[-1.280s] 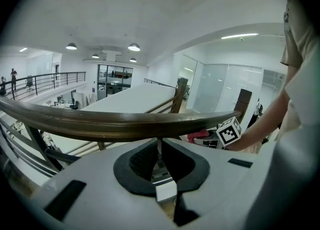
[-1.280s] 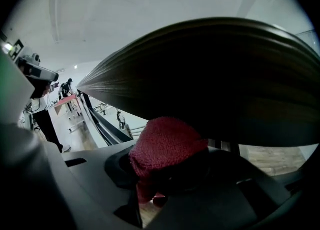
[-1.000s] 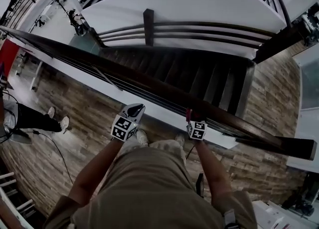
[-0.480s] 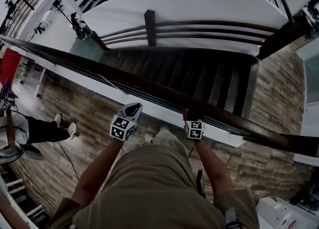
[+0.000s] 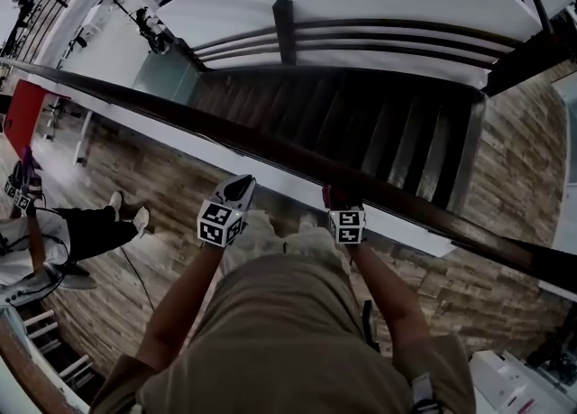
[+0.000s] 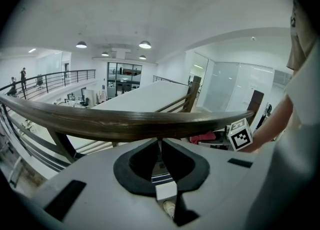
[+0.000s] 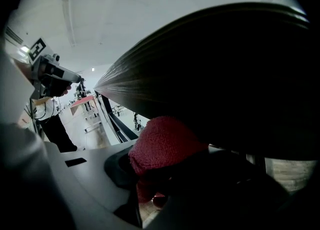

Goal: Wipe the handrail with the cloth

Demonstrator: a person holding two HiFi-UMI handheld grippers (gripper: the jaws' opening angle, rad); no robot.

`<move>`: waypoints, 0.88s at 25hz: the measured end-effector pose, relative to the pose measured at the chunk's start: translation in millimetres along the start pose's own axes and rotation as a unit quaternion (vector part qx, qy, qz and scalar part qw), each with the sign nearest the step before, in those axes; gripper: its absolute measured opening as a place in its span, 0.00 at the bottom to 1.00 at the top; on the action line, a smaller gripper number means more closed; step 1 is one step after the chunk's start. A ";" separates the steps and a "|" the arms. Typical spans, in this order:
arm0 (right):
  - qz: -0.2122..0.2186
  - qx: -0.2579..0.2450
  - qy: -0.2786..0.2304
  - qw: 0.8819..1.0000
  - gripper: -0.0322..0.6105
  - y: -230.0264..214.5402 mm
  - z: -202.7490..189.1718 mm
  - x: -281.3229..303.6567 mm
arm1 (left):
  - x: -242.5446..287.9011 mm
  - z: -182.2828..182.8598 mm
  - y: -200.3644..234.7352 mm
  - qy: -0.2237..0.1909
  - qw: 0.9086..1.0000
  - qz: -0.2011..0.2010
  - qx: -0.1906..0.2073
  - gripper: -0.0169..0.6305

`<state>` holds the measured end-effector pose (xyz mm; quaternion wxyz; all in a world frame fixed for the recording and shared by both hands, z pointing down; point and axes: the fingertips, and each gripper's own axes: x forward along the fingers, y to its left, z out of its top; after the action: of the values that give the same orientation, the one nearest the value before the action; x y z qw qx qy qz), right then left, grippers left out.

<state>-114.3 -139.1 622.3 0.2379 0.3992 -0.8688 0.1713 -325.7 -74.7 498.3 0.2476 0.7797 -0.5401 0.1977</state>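
Right gripper (image 7: 159,176): jaws clamped on a fuzzy red cloth (image 7: 165,144) — cloth pressed against the dark wooden handrail (image 5: 270,148).
Left gripper (image 6: 159,145): jaws together, empty — near side of rail.

No readable text or labels anywhere.
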 end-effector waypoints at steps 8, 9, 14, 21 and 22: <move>-0.015 -0.013 0.005 1.000 0.21 33.3 16.6 25.2 | -2.3 -3.5 47.8 0.015 0.999 -0.030 0.011 0.06; -0.020 -0.012 0.006 1.000 0.21 38.2 19.1 30.3 | -3.6 -2.9 53.5 0.016 0.999 -0.037 0.014 0.06; -0.054 0.006 0.014 0.998 0.21 72.5 30.5 62.0 | -18.2 -1.1 97.2 0.016 0.997 -0.071 0.021 0.06; -0.080 0.020 0.012 0.997 0.21 137.2 63.1 112.9 | -39.0 0.5 177.0 0.015 0.994 -0.100 0.033 0.06; -0.081 0.020 0.015 0.996 0.21 146.4 64.6 120.8 | -40.6 -2.3 187.0 0.015 0.994 -0.103 0.034 0.06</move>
<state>-314.3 -153.4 619.5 0.2556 0.4707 -0.8262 0.1745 -515.4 -98.1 509.1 0.2482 0.8360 -0.4461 0.2014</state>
